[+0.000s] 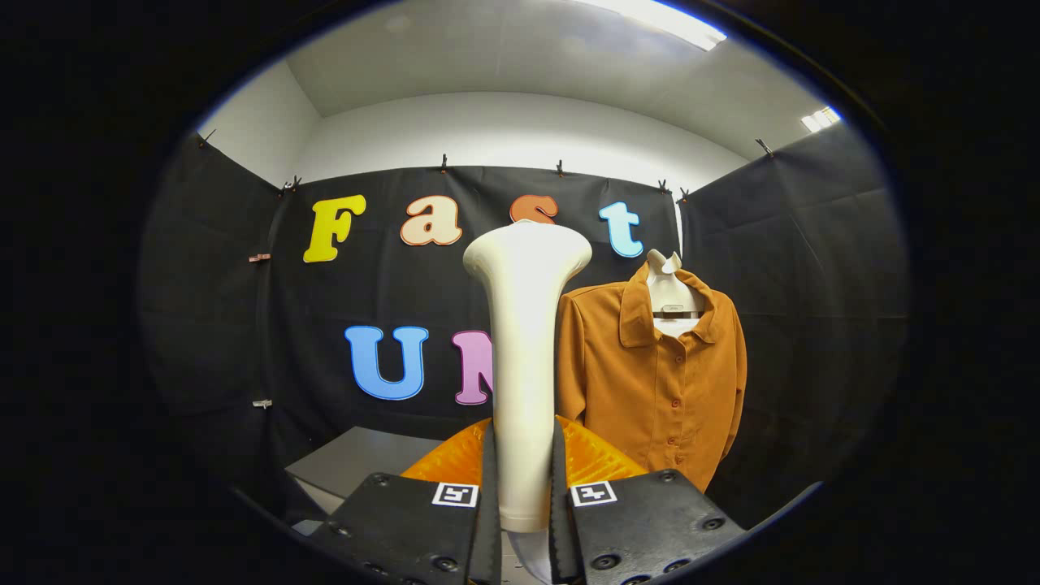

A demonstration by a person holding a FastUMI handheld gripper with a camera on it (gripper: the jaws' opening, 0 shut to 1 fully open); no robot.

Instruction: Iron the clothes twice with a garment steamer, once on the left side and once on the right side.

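My gripper (524, 487) clamped on the cream garment steamer (524, 325), held upright, orange shirt (658, 382) hanging at two o'clock beyond it.

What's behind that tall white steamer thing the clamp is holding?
Behind the steamer, gripped between the gripper fingers, the orange shirt hangs slightly to its right. An orange ribbed object sits behind its base, partly covered.

Fisheye camera riding the hand-held gripper (522, 520), looking forward along its fingers, facing the booth's cloth wall (390, 292)
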